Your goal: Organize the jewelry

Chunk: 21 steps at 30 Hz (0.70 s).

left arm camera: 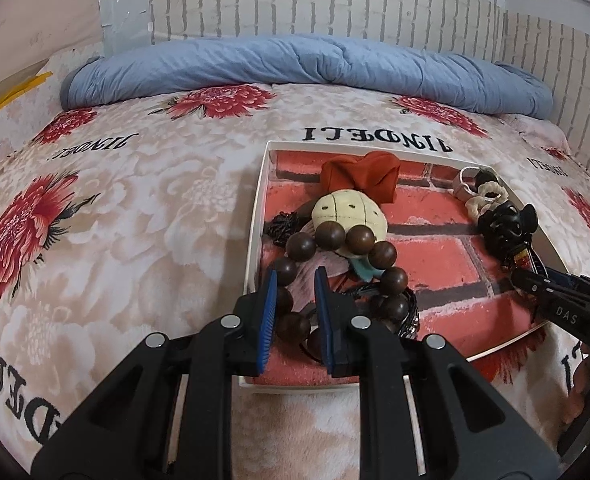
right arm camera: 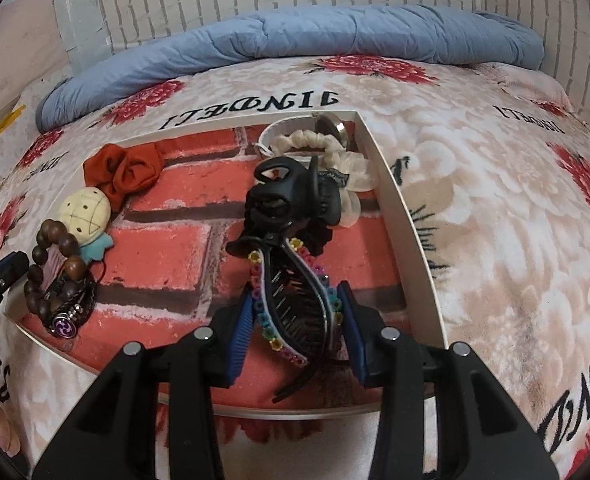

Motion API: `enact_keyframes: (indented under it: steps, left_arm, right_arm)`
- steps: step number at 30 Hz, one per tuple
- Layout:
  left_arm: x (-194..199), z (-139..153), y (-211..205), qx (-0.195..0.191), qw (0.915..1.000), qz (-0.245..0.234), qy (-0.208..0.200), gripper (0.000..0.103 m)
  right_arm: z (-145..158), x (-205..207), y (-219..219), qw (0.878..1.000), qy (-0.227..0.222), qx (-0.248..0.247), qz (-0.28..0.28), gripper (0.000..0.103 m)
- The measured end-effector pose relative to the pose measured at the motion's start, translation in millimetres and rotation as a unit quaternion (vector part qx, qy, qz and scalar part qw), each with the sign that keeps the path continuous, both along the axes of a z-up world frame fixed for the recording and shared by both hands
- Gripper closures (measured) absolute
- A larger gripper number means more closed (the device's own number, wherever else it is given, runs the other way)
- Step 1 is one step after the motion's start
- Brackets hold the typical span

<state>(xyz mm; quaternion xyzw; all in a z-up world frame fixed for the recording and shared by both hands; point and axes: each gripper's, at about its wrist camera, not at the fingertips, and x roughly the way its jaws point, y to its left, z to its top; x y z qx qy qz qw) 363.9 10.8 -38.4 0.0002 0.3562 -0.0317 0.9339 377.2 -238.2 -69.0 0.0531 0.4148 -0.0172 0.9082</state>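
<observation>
A wooden bead bracelet [left arm camera: 335,276] is seen at the 7 o'clock corner of the white tray [left arm camera: 255,216] on the floral blanket [left arm camera: 115,220]; the left gripper [left arm camera: 295,312] is set narrowly around its near beads, though a firm grip cannot be told. The right gripper [right arm camera: 295,328], jaws wide, is placed around a black hair clip [right arm camera: 295,300] with coloured beads, at the tray's 5 o'clock.

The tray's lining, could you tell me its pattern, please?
Red brick print on the tray, clearest in the right wrist view.
</observation>
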Motion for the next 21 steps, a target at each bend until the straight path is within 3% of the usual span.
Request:
enact_keyframes:
  steps: [3,6,9,11,16,19,21]
  left_arm:
    - [-2.2,1.6,0.2,0.001,1.0,0.001,0.002,0.078]
    - [-9.8,9.8,1.8,-0.012,0.9999,0.003,-0.001,0.062]
    - [-24.4,19.8,0.8,-0.019,0.9998,-0.002,-0.01,0.055]
    - [-37.5,26.4,-1.7,-0.014,0.9997,-0.005,-0.02,0.043]
    - [-80.8,41.7,-1.0,-0.006,0.9985,-0.006,-0.055,0.017]
    - [-102.2,47.1,0.4,-0.004,0.9976,-0.009,-0.068,0.011]
    - [-115.5,48.8,0.0,0.0,0.997,-0.011,-0.076,0.007]
  right_arm:
    - [2.8,-2.1,-0.5,1.0,-0.004,0.003,0.007,0.061]
    - [12.7,-11.2,0.0,1.0,-0.017,0.0,0.025,0.049]
    - [25.8,-22.9,-0.7,0.999,-0.033,-0.011,0.033,0.047]
    - [34.4,-31.8,-2.8,0.999,-0.041,-0.009,0.033,0.045]
    - [50.2,-64.2,-6.1,0.997,-0.069,-0.018,0.024,0.025]
    - [52.6,-84.3,-12.4,0.997,-0.074,-0.002,0.025,0.024]
    - [53.0,-98.6,-16.1,0.996,-0.081,0.006,0.022,0.016]
